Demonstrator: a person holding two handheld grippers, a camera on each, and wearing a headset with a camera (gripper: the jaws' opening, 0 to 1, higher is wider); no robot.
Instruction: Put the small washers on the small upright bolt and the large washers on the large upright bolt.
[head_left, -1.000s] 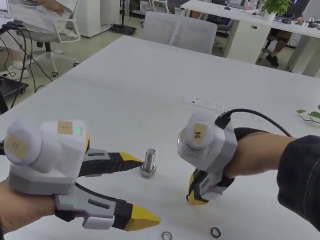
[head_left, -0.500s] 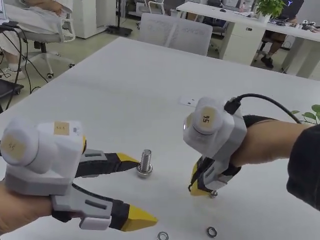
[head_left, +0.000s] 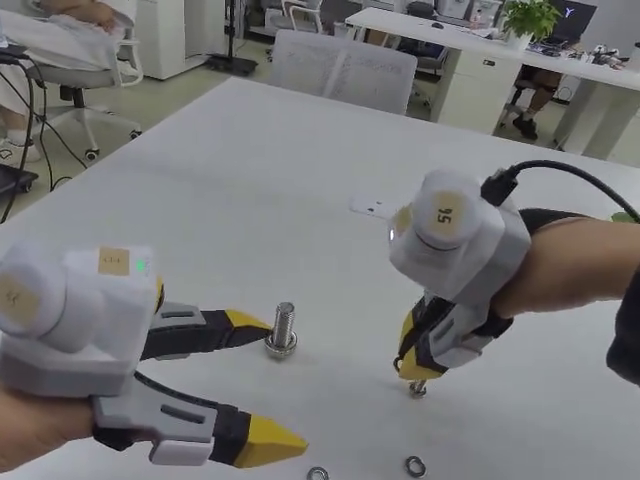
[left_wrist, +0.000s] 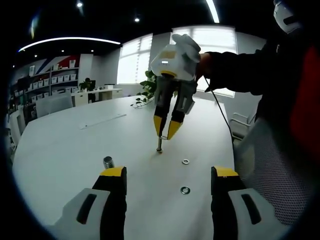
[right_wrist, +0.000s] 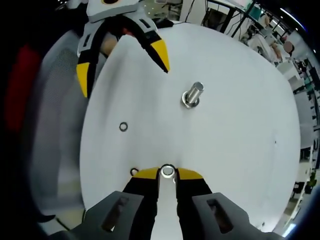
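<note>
The small upright bolt (head_left: 417, 388) stands on the white table (head_left: 250, 180), directly under my right gripper (head_left: 415, 372). That gripper points straight down, its jaws narrowed on a small ring-shaped washer (right_wrist: 167, 171) held just above the bolt (left_wrist: 159, 145). The large upright bolt (head_left: 281, 332) stands further left (right_wrist: 192, 95), beside the upper fingertip of my left gripper (head_left: 258, 382), which is wide open and holds nothing. Two loose washers (head_left: 414, 465) (head_left: 318, 473) lie on the table near its front edge; they also appear in the left gripper view (left_wrist: 185, 161) (left_wrist: 185, 190).
A white power strip (head_left: 375, 208) lies flat behind the right gripper, whose black cable (head_left: 570, 175) runs off to the right. Grey chairs (head_left: 345, 65) and desks stand beyond the table's far edge.
My right gripper has risen from table level, and the small bolt now shows under its tips. The left gripper has stayed open in place. The head camera has shifted a little.
</note>
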